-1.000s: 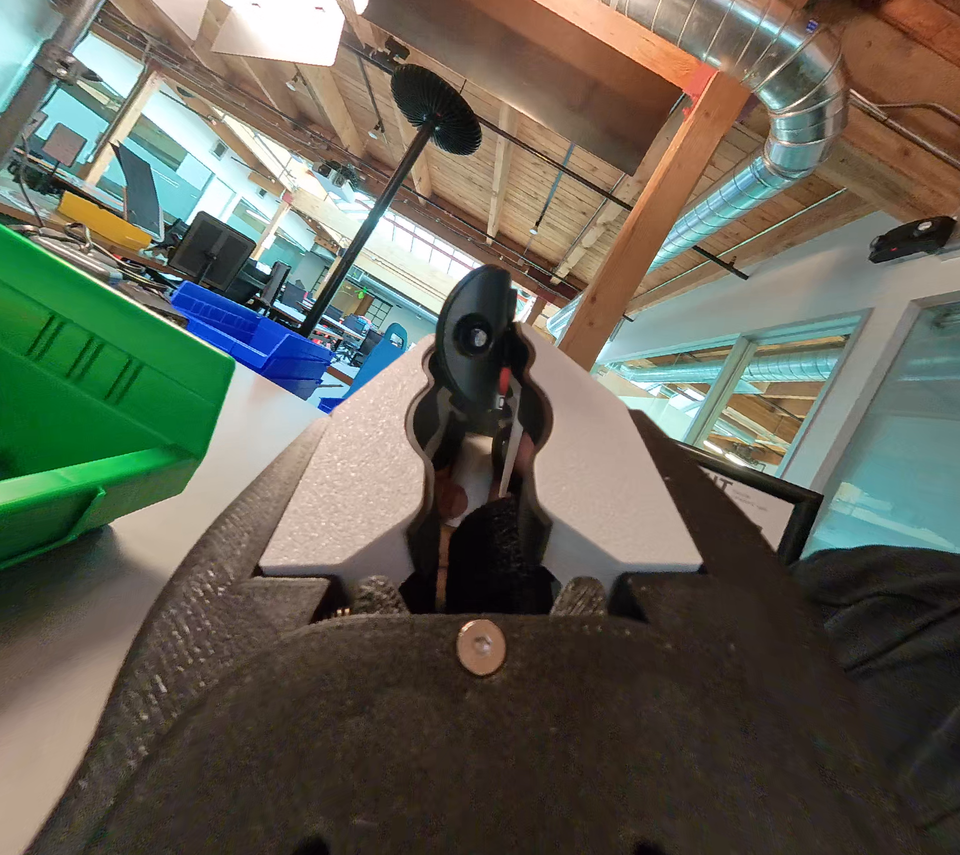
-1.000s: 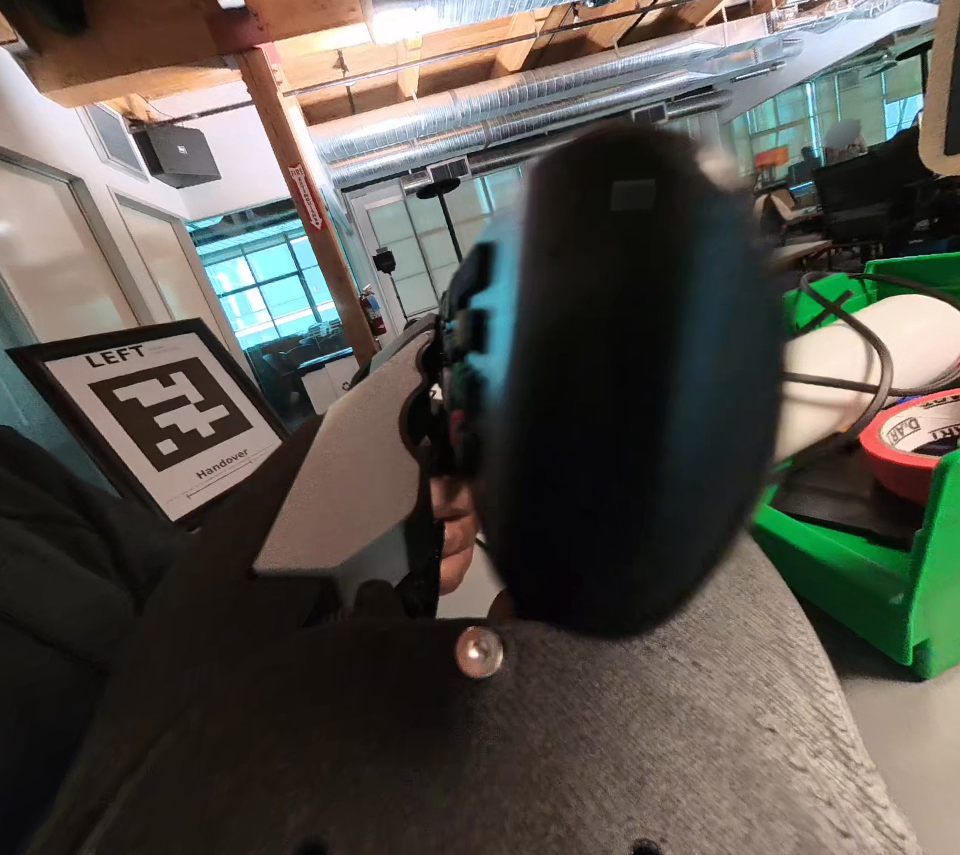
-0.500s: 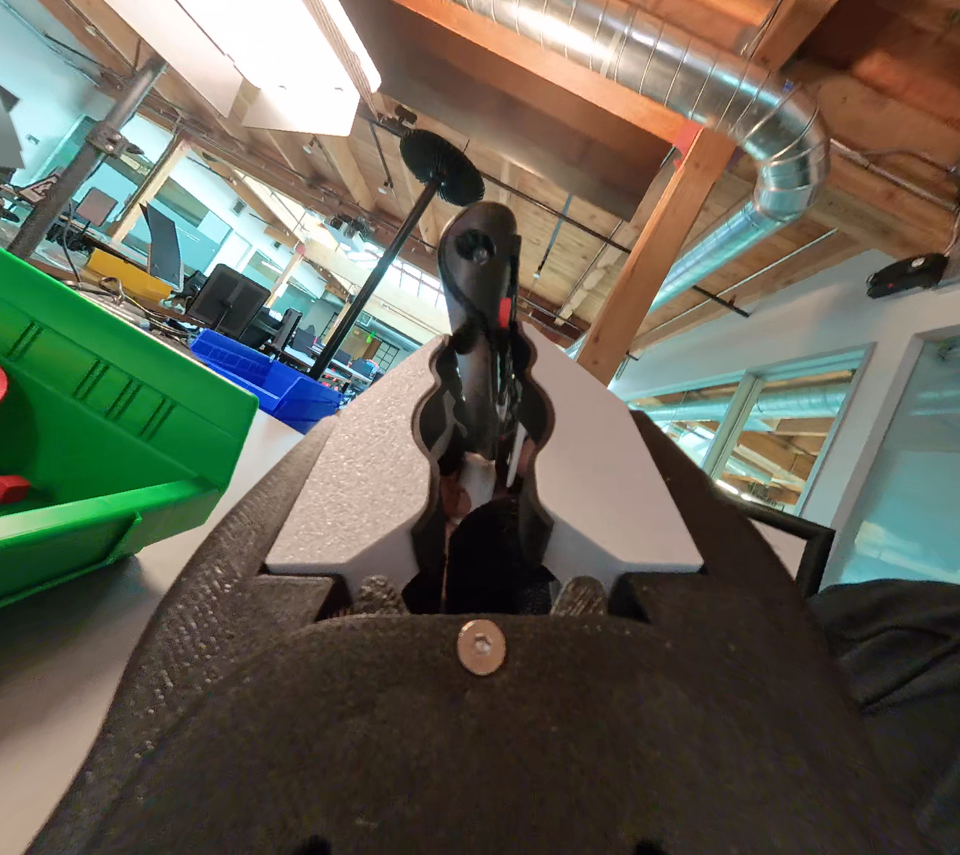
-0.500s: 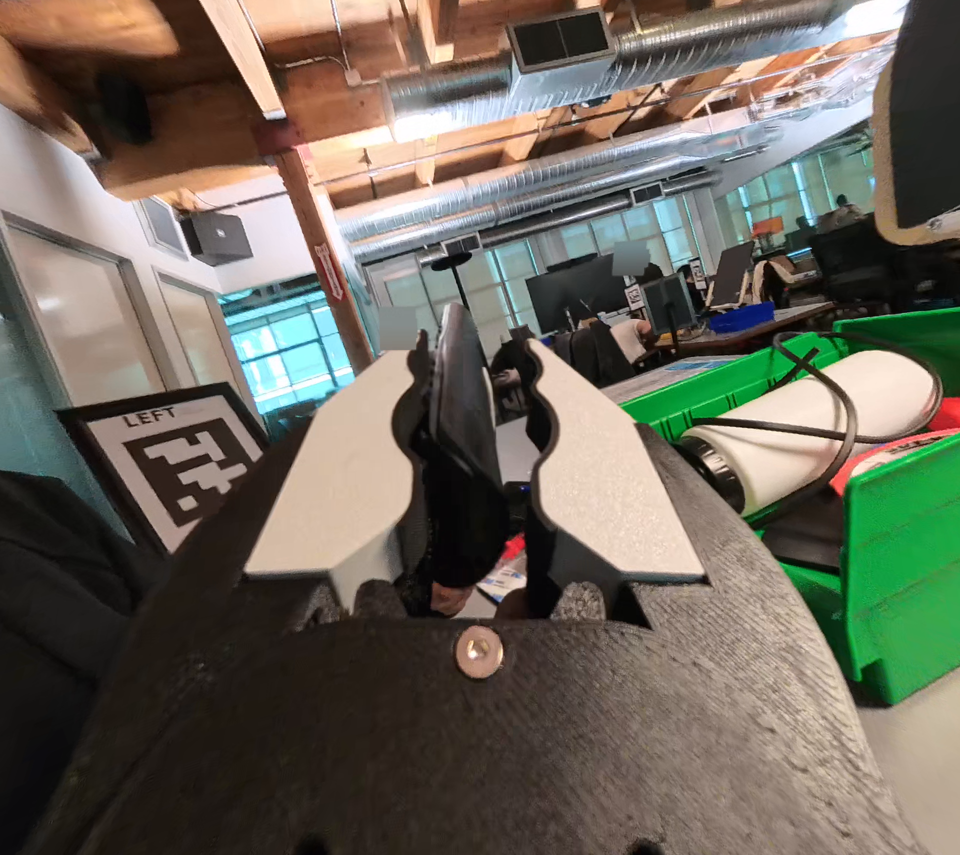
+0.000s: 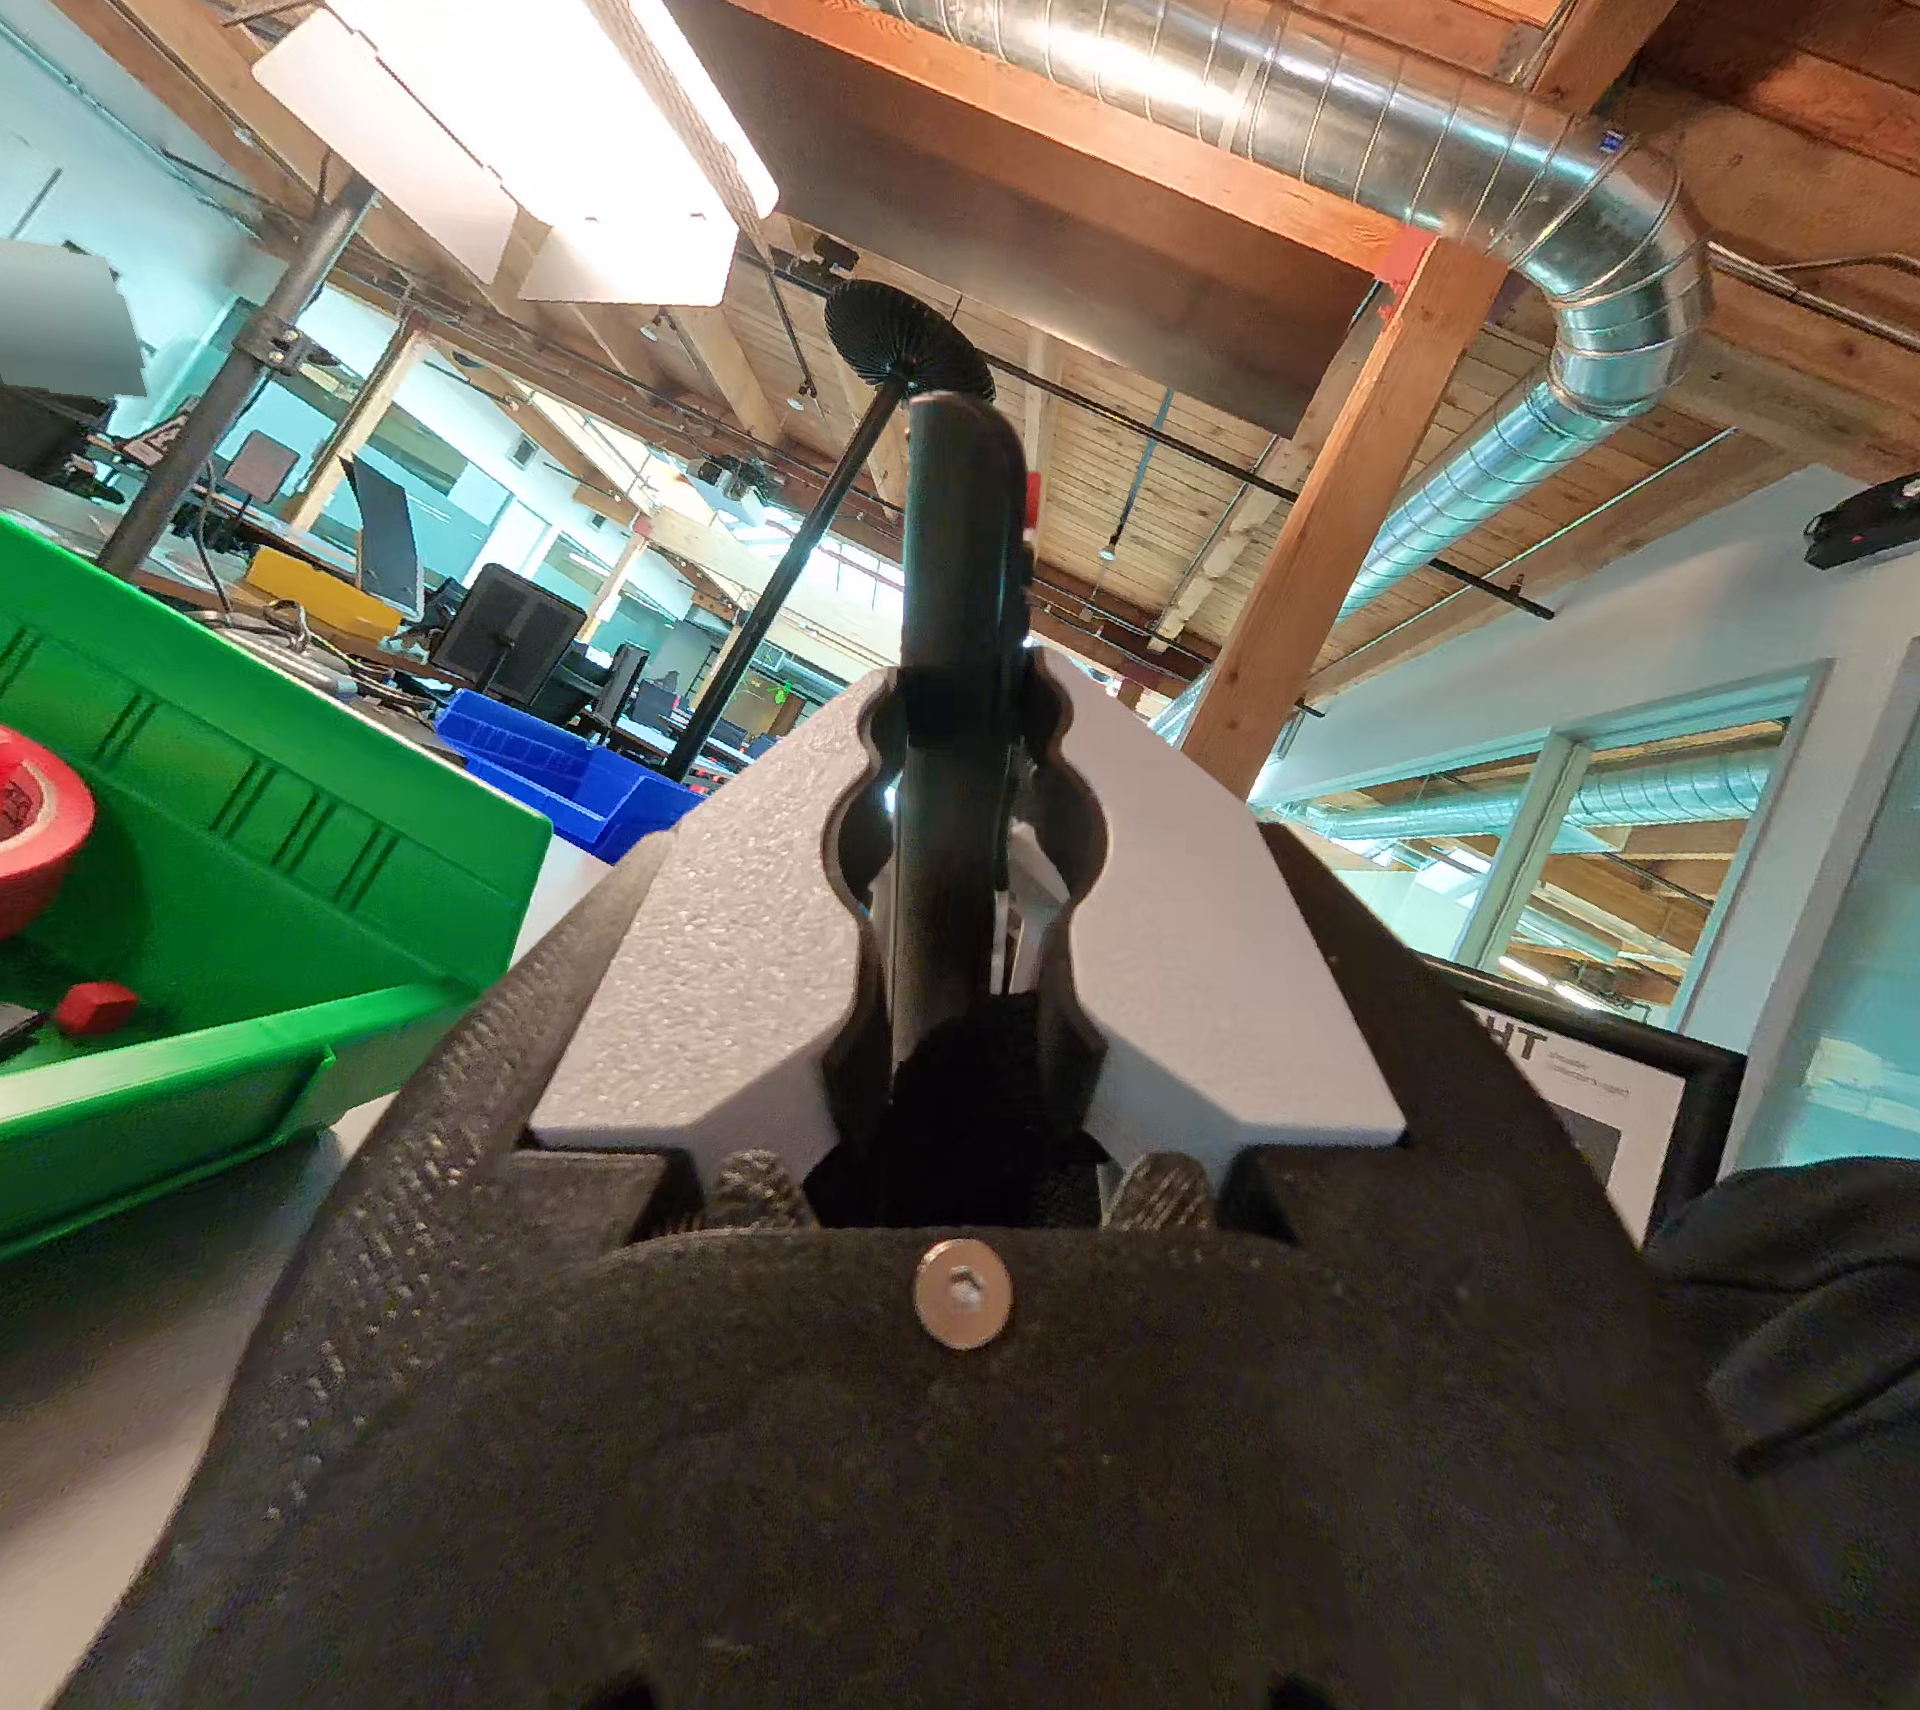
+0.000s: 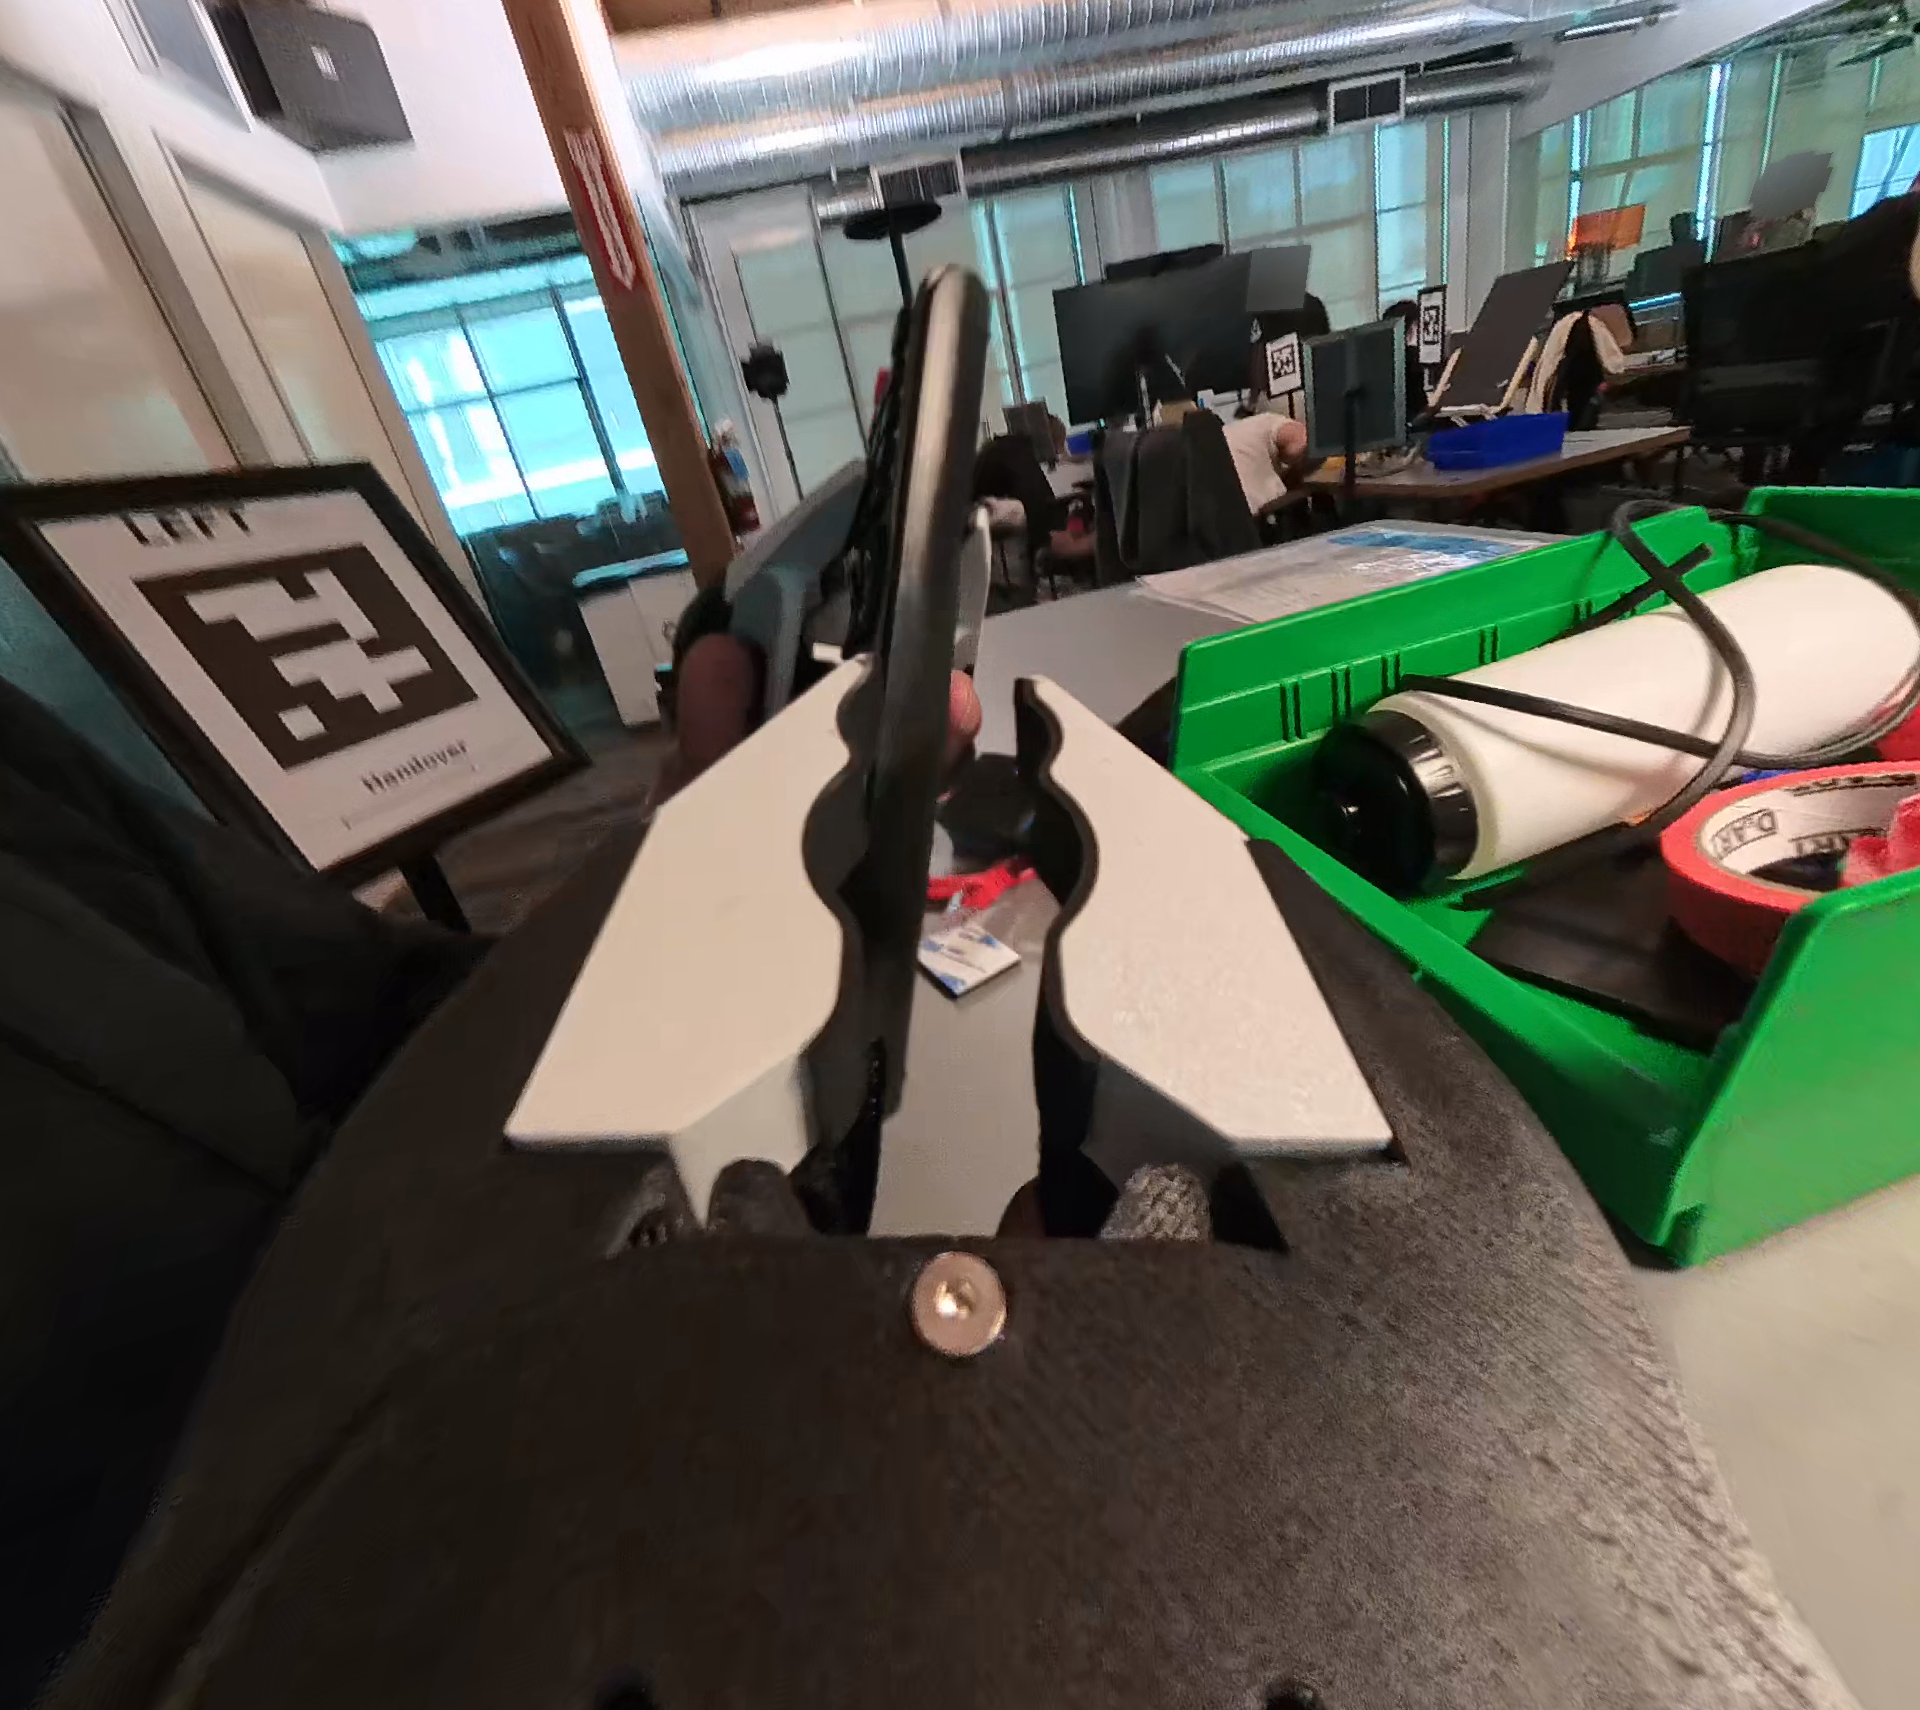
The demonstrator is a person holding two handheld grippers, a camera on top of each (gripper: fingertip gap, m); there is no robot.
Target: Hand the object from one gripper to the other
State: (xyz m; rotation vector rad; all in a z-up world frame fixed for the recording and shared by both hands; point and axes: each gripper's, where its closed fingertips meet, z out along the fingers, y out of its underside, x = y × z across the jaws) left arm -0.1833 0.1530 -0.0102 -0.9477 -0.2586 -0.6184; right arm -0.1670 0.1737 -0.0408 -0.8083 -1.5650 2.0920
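A flat black remote-like object (image 5: 956, 621) stands upright, edge-on, between the fingers of my left gripper (image 5: 961, 694), which is shut on its lower part. In the right wrist view the same object (image 6: 925, 517) rises between the jaws of my right gripper (image 6: 940, 684). It lies against the left finger, with a clear gap to the right finger, so the right gripper is open around it. The left gripper (image 6: 774, 590) shows behind it, with a person's fingers (image 6: 717, 684) beside it.
A green bin (image 6: 1455, 652) on the grey table holds a white bottle (image 6: 1662, 694), a black cable and a red tape roll (image 6: 1766, 871). The bin (image 5: 260, 829) also shows in the left wrist view. A framed marker sign (image 6: 301, 652) stands to the left. A dark sleeve lies at the frame edges. My hands' fingertips stand some 5 cm from each other.
The object has turned from face-on to edge-on and now sits between the right gripper's jaws. The right view has tilted down toward the table. The left gripper keeps its hold.
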